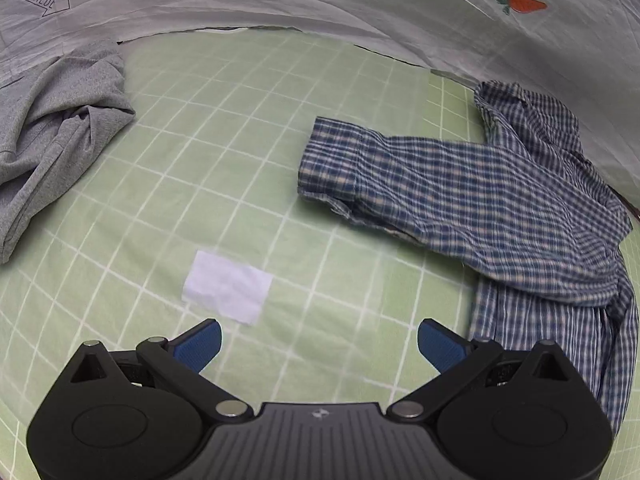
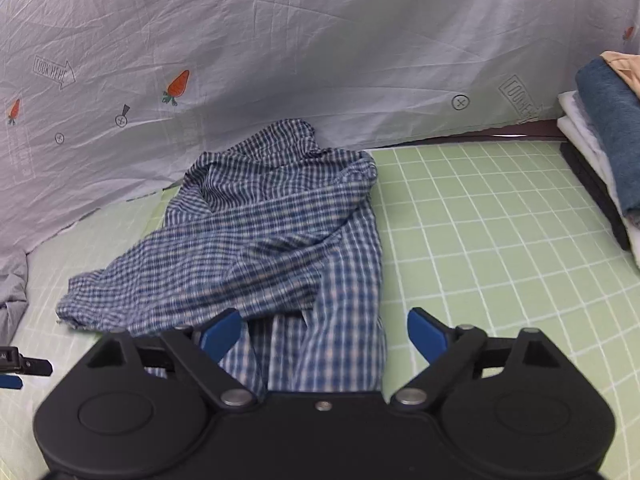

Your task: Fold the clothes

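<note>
A blue-and-white checked shirt [image 1: 500,208] lies rumpled on the green grid mat [image 1: 248,140], one sleeve stretched out to the left. My left gripper [image 1: 319,346] stands open above bare mat, left of the shirt, with nothing between its blue pads [image 1: 200,346]. In the right wrist view the same shirt [image 2: 264,240] lies heaped in front. My right gripper [image 2: 325,334] is open just above the shirt's near hem; the cloth shows between the jaws, but the pads do not press on it. The tip of the left gripper's finger [image 2: 24,366] shows at the left edge.
A crumpled grey garment [image 1: 60,136] lies at the mat's left. A small white paper [image 1: 228,286] rests on the mat near my left gripper. A stack of folded clothes [image 2: 608,148] stands at the right edge. A pale printed sheet [image 2: 280,60] hangs behind.
</note>
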Action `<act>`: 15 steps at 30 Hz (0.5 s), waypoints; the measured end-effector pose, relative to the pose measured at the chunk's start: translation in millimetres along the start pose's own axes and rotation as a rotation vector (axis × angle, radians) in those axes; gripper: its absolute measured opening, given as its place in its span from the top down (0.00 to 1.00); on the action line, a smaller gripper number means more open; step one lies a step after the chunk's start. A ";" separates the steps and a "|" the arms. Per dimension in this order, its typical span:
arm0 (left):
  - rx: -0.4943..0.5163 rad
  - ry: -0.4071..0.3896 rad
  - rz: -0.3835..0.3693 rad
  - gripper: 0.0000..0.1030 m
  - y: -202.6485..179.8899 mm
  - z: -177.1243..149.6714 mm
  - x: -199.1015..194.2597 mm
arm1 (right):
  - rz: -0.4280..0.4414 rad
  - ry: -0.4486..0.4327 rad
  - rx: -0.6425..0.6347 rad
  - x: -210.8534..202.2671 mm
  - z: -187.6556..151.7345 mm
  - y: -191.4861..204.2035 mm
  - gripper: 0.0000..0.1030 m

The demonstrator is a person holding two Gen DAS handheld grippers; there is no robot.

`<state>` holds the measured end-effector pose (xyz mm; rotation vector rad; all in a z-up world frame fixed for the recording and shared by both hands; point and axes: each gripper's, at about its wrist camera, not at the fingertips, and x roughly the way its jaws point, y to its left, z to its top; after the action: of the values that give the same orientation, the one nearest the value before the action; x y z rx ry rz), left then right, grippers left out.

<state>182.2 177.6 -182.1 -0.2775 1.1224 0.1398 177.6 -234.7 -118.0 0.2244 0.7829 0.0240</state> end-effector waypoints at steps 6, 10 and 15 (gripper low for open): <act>-0.079 -0.014 -0.001 0.02 3.0 43.3 35.2 | 0.088 0.073 0.094 83.7 46.7 7.6 0.50; -0.065 -0.027 0.044 0.06 -4.0 65.0 55.7 | 0.047 0.105 0.135 127.9 60.8 4.2 0.50; -0.030 -0.032 0.071 0.15 -10.1 75.5 71.6 | -0.001 0.131 0.114 161.8 71.1 -2.7 0.55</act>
<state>281.0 187.6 -214.8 -0.2617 1.0998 0.2238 342.2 -234.0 -182.5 0.3333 0.9158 -0.0071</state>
